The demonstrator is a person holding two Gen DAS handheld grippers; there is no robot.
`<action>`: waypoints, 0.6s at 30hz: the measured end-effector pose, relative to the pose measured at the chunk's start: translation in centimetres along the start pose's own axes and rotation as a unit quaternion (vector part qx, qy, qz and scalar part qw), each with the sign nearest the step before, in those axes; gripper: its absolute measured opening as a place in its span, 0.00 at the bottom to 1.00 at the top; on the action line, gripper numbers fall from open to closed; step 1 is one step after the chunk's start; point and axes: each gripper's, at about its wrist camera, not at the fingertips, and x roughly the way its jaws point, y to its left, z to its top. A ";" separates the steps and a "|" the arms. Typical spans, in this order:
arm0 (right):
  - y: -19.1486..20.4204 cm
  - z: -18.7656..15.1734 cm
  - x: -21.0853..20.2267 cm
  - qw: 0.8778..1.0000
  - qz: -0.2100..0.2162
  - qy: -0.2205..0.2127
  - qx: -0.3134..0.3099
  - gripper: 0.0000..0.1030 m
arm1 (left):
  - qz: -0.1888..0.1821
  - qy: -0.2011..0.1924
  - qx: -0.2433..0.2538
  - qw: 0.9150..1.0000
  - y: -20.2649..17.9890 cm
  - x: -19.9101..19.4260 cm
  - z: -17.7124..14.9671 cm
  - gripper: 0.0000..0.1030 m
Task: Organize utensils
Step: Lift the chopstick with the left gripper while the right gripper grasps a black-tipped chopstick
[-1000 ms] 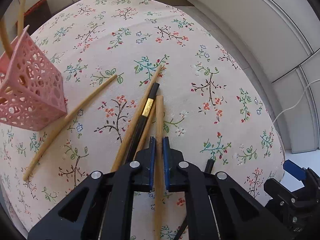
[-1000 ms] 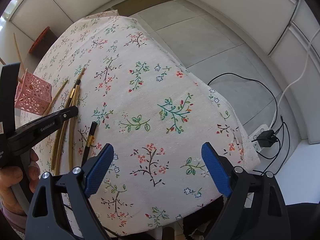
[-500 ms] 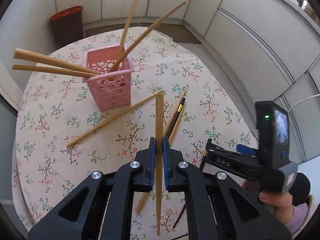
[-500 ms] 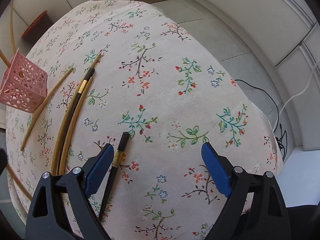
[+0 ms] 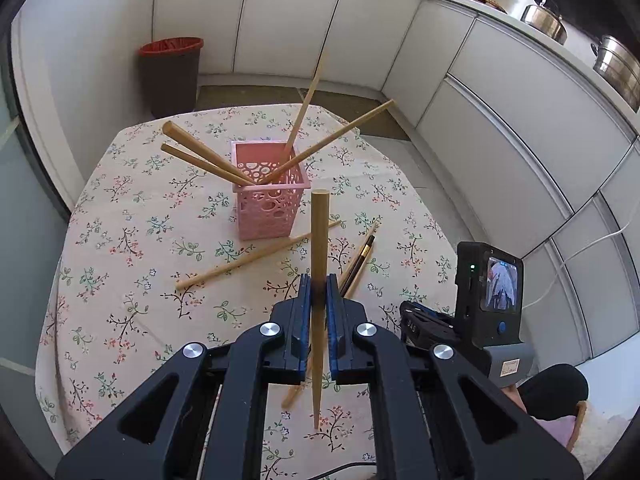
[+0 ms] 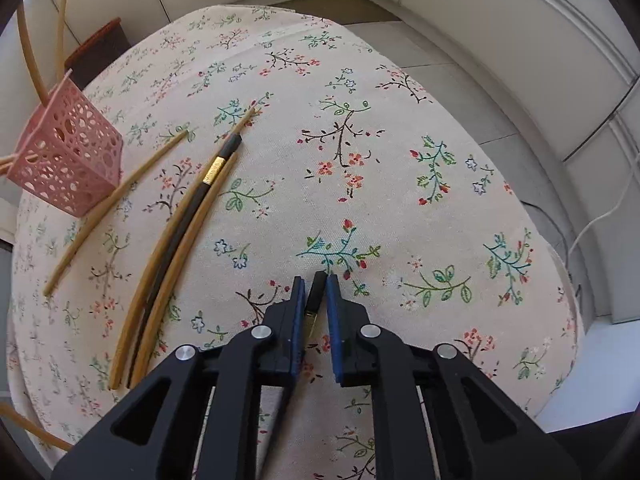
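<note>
My left gripper (image 5: 316, 284) is shut on a wooden chopstick (image 5: 319, 240), held upright above the table in front of the pink perforated holder (image 5: 272, 208). Several wooden chopsticks lean out of that holder. My right gripper (image 6: 314, 284) is shut on a black chopstick (image 6: 318, 286) with a gold band, low over the floral cloth. To its left lie another black chopstick (image 6: 192, 200) between two wooden ones, and one more wooden chopstick (image 6: 116, 200) beside the pink holder (image 6: 68, 160).
The round table has a floral cloth (image 6: 360, 140); its edge drops off at the right. A dark bin with a red rim (image 5: 170, 76) stands beyond the table by white cabinets. The right hand's device with a small screen (image 5: 488, 288) shows at right.
The left gripper has lifted its wooden chopstick off the table and swung toward the pink holder. The right gripper moved over the lone black chopstick and went from wide open to shut on it.
</note>
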 end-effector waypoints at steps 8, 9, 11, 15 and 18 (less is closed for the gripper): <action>-1.6 0.4 -7.2 0.991 0.107 -0.080 -0.022 0.07 | 0.003 -0.033 -0.022 0.999 0.9 -2.7 0.3 0.06; -1.6 0.5 -8.4 0.988 0.117 -0.094 -0.030 0.07 | 0.005 -0.038 -0.024 0.999 0.9 -3.1 0.5 0.06; -1.2 0.7 -10.7 0.982 0.134 -0.122 -0.047 0.07 | 0.006 -0.045 -0.023 0.999 0.8 -3.7 0.9 0.06; -0.9 1.5 -14.0 0.975 0.153 -0.148 -0.064 0.07 | 0.009 -0.057 -0.016 0.998 0.4 -4.5 1.7 0.06; -0.6 2.1 -16.0 0.971 0.166 -0.160 -0.067 0.07 | 0.011 -0.067 -0.017 0.998 0.1 -5.1 2.3 0.06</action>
